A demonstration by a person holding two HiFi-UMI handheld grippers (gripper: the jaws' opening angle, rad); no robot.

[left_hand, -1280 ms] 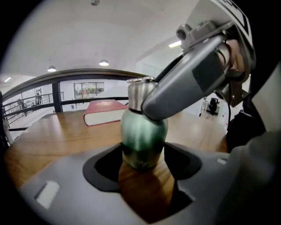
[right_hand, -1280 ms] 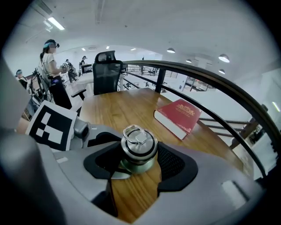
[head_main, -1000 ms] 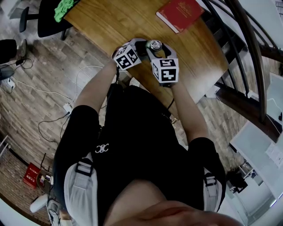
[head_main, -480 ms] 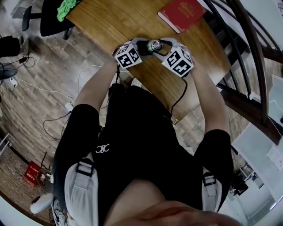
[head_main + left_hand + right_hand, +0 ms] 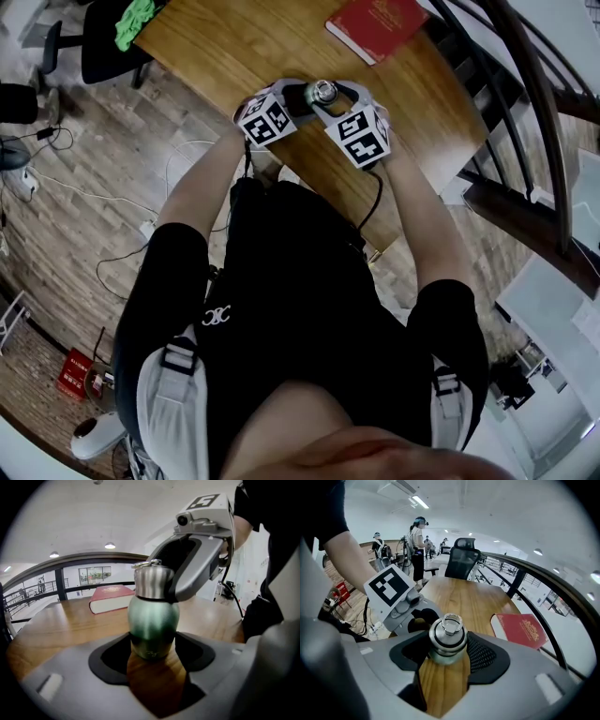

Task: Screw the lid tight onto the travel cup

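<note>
Left gripper (image 5: 152, 654): jaws set wide, both black pads pressed on the lower green body of the travel cup (image 5: 153, 620), so it has the cup gripped. The cup stands upright on the wooden table (image 5: 56, 620), straight ahead at 12 o'clock of these jaws, its base sunk between the pads. Right gripper (image 5: 446, 649): reaches in from above at a slant, pads clamped on either side of the steel lid (image 5: 447, 634). The lid sits on the cup's neck, its top ring facing this gripper's camera. From the head view the cup is near the table's near edge, in front of the person. The left gripper lies at 8 o'clock of it, the right gripper at 5 o'clock, and the jaw tips meet round the cup. Further off, a red book (image 5: 380, 23) lies flat on the table at 1 o'clock of the cup, well apart from it. Past the table's far corner, at 10 o'clock, is a black office chair (image 5: 98, 52) with a green cloth (image 5: 134, 21) on it. A dark curved railing (image 5: 525, 112) runs at 3 o'clock.
</note>
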